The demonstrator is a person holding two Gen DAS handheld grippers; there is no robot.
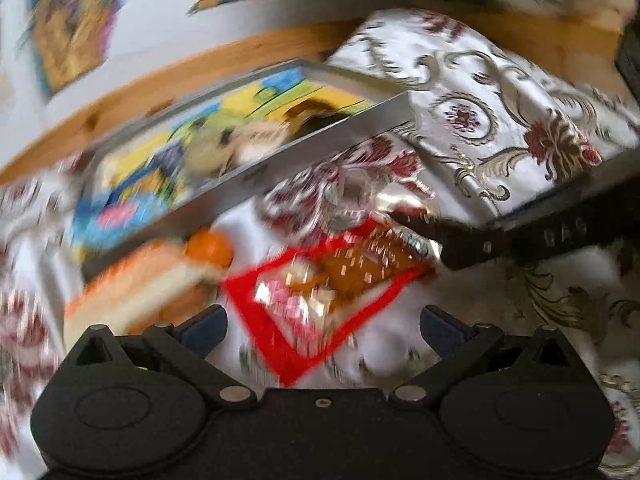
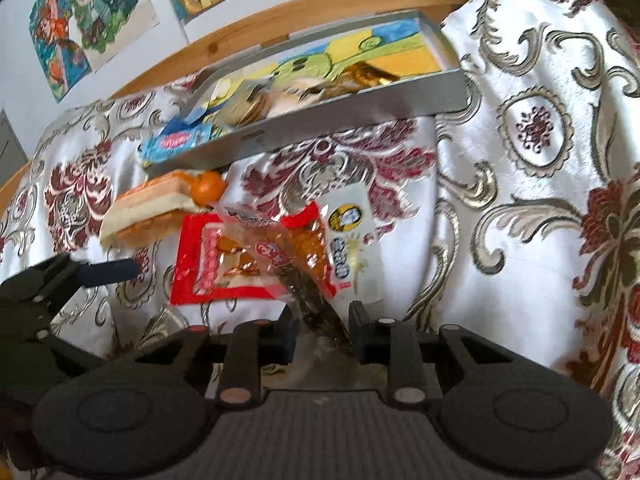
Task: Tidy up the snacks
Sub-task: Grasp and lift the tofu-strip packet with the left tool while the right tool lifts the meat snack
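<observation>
The right gripper (image 2: 320,334) is clenching a clear-wrapped dark snack stick (image 2: 308,296) between its fingers, while the left gripper (image 1: 322,320) is hovering, fingers released, above the red snack packet (image 1: 320,296) on the bed (image 2: 520,200).

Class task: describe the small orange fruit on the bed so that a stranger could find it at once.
Start at the grey tray on the patterned bedspread. Just below its near left corner lies a peach and white packet. The orange fruit touches that packet's right end: the only round, unwrapped thing among flat wrappers.
</observation>
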